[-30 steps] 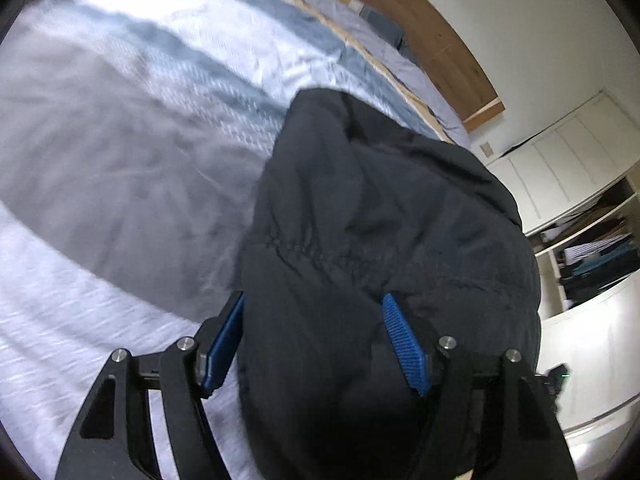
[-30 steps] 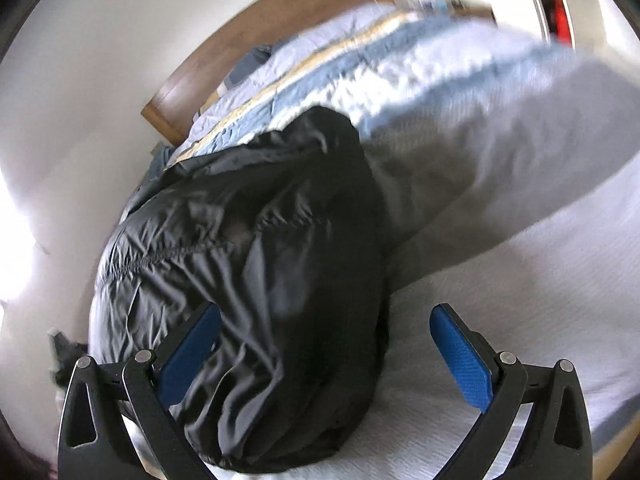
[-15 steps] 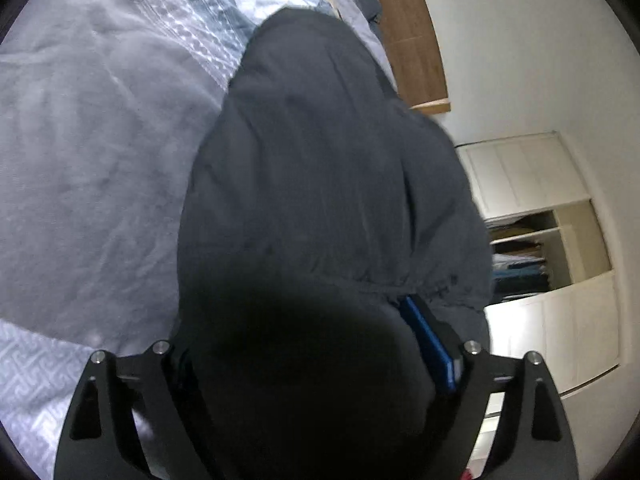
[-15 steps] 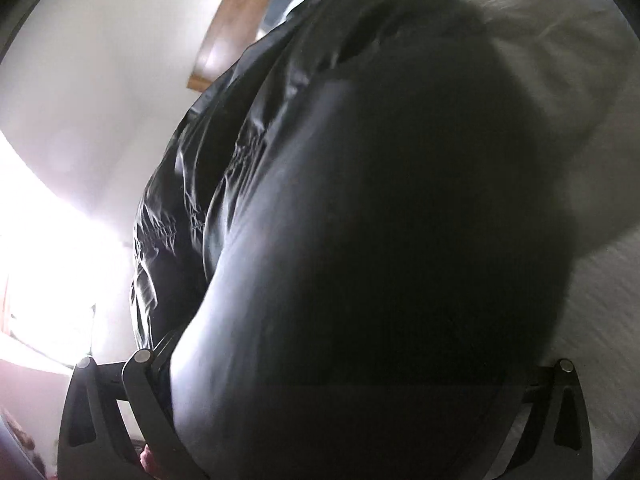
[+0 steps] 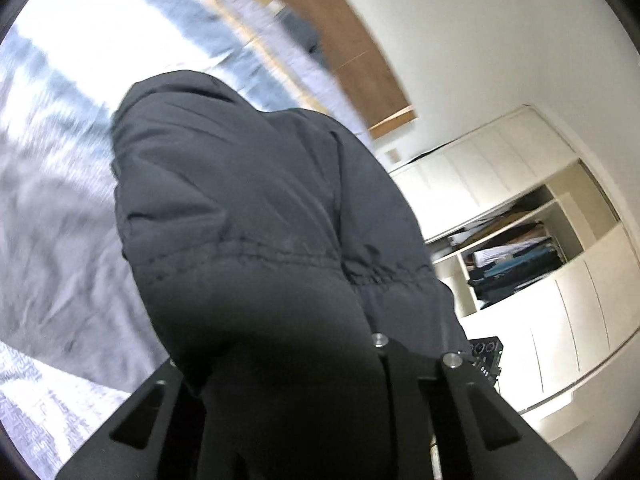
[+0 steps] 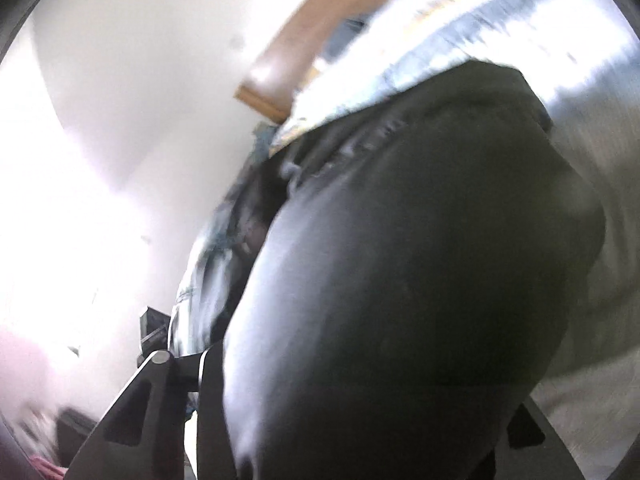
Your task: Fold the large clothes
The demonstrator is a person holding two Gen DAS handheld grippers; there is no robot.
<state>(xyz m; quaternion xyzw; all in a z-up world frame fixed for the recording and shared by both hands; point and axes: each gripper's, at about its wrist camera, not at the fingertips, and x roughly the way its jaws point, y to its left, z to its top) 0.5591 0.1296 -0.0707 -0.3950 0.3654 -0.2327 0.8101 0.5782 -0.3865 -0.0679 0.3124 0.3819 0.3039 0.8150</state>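
Mid-fold: I hold the dark jacket (image 5: pixel 256 208) above the bed (image 5: pixel 52 216).

Fabric bulges over my left tool (image 5: pixel 288 392) and right tool (image 6: pixel 360 400), hiding the fingers; I cannot tell whether either is clamped, though both seem to carry cloth. Judging by the bunched bulk, folding is underway, with laying flat still left.

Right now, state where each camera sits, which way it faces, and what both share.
Left wrist: on the left claw, facing along the black puffer jacket toward the wooden headboard and wardrobe; only claw frame shows.
Right wrist: on the right claw, facing the jacket and bedspread; claw frame only.
Shared: jacket, bedspread, headboard.
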